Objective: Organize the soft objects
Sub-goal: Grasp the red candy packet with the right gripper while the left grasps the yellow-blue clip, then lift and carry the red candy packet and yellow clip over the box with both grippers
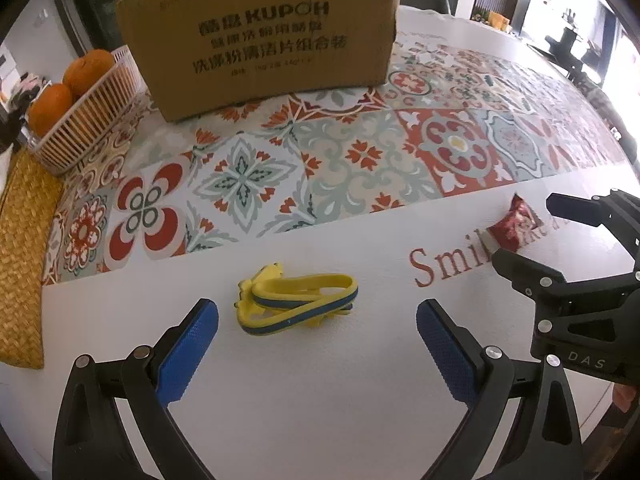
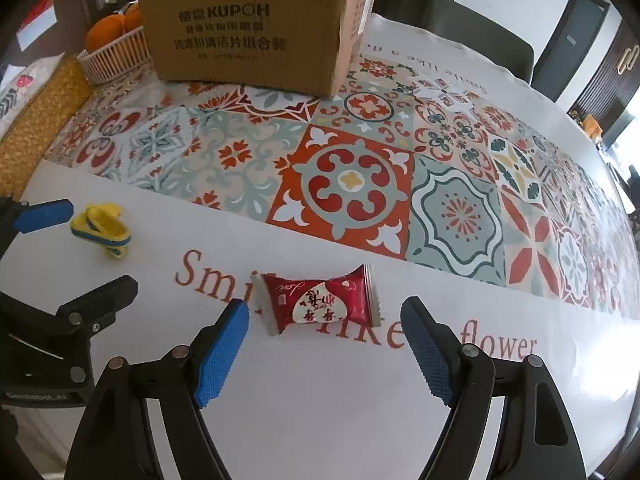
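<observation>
A yellow and blue soft band (image 1: pixel 296 304) lies on the white tablecloth, just ahead of my open left gripper (image 1: pixel 316 344), between its blue pads. It also shows in the right wrist view (image 2: pixel 102 232). A red wrapped candy (image 2: pixel 320 300) lies just ahead of my open right gripper (image 2: pixel 324 352), between its fingers; it also shows in the left wrist view (image 1: pixel 516 222). The right gripper shows in the left wrist view (image 1: pixel 528 232), open around the candy. A brown cardboard box (image 1: pixel 260 36) stands at the back of the table (image 2: pixel 248 60).
A white basket (image 1: pixel 88 120) with oranges (image 1: pixel 68 84) stands left of the box on a woven mat (image 1: pixel 24 248). A patterned cloth (image 2: pixel 352 184) covers the table middle. A grey chair (image 2: pixel 480 36) stands behind the table.
</observation>
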Action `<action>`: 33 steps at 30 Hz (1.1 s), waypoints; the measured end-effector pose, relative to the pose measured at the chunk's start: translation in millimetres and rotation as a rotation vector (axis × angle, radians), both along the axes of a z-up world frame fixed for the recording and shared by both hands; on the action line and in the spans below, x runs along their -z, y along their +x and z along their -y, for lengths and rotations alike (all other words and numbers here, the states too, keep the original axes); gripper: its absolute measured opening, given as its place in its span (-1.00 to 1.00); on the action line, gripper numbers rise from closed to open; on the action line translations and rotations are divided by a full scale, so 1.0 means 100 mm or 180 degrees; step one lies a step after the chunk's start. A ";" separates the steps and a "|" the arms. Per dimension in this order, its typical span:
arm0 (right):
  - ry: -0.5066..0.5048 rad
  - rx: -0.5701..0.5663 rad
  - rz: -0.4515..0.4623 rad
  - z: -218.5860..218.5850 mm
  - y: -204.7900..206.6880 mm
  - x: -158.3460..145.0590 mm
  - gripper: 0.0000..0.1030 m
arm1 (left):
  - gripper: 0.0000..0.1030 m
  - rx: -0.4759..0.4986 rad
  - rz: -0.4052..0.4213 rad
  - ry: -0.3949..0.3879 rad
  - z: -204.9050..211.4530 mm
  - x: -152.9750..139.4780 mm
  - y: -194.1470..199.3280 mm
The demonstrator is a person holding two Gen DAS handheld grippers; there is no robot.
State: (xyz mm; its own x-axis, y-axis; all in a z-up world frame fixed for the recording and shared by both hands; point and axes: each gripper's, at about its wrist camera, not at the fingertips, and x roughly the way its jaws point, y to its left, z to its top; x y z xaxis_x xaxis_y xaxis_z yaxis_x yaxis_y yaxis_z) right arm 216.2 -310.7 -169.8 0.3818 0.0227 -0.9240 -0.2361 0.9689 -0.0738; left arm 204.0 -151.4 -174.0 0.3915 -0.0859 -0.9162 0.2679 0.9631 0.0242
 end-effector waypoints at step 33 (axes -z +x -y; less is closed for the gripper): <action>0.0180 0.0059 0.0179 -0.13 -0.04 0.05 0.06 | 0.16 0.0073 0.0019 -0.0249 -0.11 0.10 0.05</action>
State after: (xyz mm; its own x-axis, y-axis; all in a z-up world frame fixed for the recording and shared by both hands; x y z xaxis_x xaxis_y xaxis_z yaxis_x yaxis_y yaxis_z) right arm 212.4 -297.7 -174.9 0.4338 0.0666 -0.8985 -0.2152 0.9761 -0.0316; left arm 209.4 -140.6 -183.7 0.3941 -0.1660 -0.9039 0.2899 0.9558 -0.0491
